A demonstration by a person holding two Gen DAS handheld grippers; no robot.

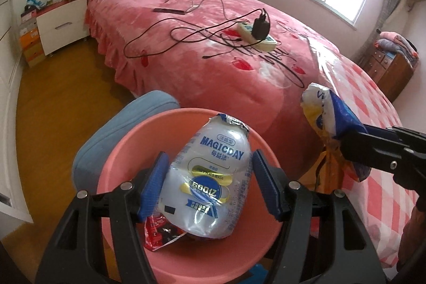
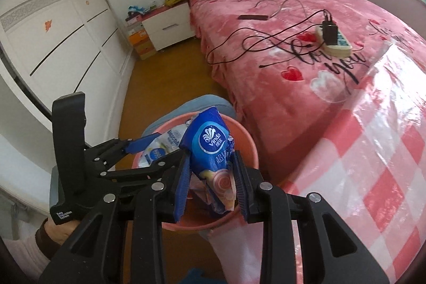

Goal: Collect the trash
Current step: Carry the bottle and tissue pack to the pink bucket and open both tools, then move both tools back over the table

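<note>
A pink bin [image 1: 125, 151] stands below both grippers. My left gripper [image 1: 209, 159] is shut on a clear, crumpled Magicday drink bag [image 1: 213, 177], which hangs over the bin's mouth. A red wrapper [image 1: 159, 233] lies inside the bin under it. In the right wrist view my right gripper [image 2: 211, 155] is shut on a crumpled blue Vinda tissue wrapper [image 2: 210, 143] above the bin [image 2: 249, 148]. From the left wrist view that wrapper [image 1: 324, 111] shows to the right of the bin, just outside its rim. The left gripper [image 2: 170, 145] and its bag [image 2: 159, 151] appear on the left of the right wrist view.
The bin rests against a blue cushion [image 1: 149, 103] at the foot of a pink bed [image 1: 213, 65]. A power strip with charger [image 1: 258, 31], cables and a dark phone [image 1: 169, 10] lie on the bed. A checkered plastic-covered sheet [image 2: 372, 151] is at right, a wardrobe [image 2: 53, 31] at left.
</note>
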